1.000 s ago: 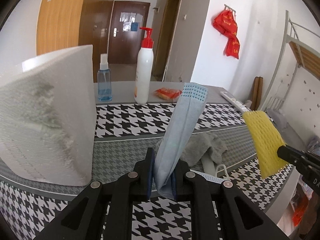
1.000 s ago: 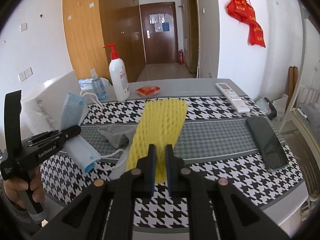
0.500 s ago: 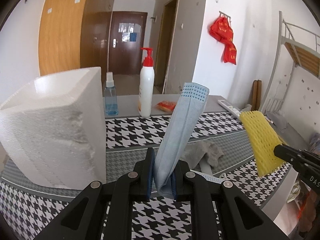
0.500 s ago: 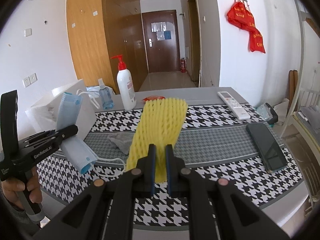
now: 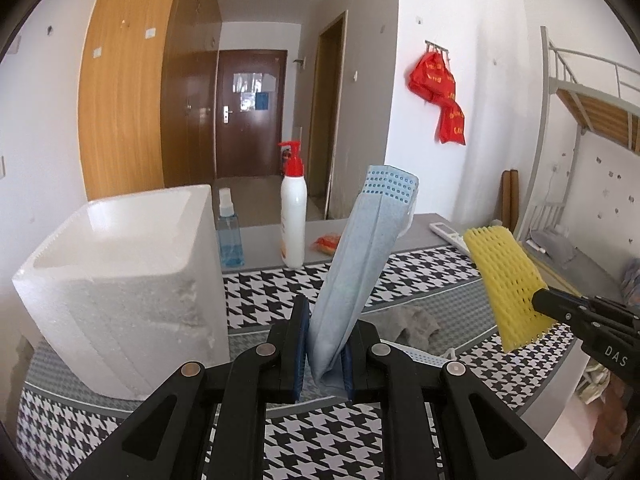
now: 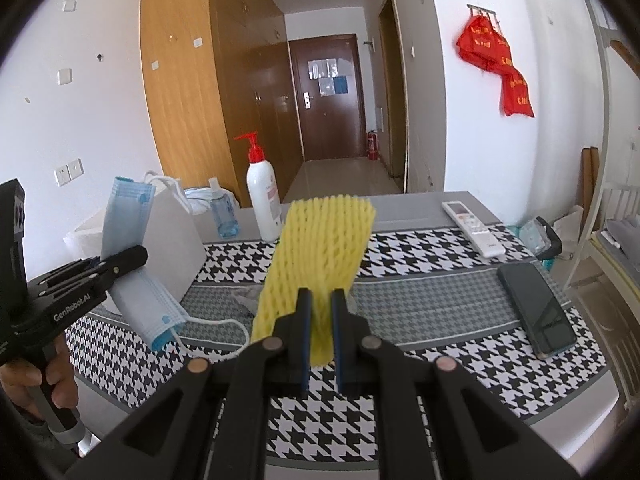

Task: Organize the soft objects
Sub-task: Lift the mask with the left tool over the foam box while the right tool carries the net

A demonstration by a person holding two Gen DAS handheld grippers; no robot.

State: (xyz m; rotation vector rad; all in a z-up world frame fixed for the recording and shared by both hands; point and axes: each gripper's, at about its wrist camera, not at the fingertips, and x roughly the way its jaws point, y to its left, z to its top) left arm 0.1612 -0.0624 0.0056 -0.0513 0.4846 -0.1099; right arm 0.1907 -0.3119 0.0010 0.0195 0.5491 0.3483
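Note:
My left gripper [image 5: 325, 344] is shut on a folded blue face mask [image 5: 360, 264] that stands up from its jaws, held above the table beside the white foam box [image 5: 120, 280]. From the right wrist view the same mask [image 6: 132, 256] hangs from the left gripper [image 6: 136, 260], its ear loop trailing onto the cloth. My right gripper [image 6: 320, 320] is shut on a yellow foam net sleeve [image 6: 320, 248], also seen at the right of the left wrist view as the yellow sleeve [image 5: 508, 280]. A grey cloth [image 5: 408, 320] lies on the table between both grippers.
On the houndstooth tablecloth [image 6: 420, 248] stand a white pump bottle [image 6: 262, 196] and a blue spray bottle [image 6: 222, 212]. A white remote [image 6: 474, 228] and a dark phone [image 6: 536, 308] lie at the right. An orange packet [image 5: 328, 242] sits at the back. A bed frame [image 5: 584, 120] stands right.
The left gripper has risen with the mask, so the foam box's open top now shows and sits lower in its view. The right gripper with the yellow sleeve has barely moved.

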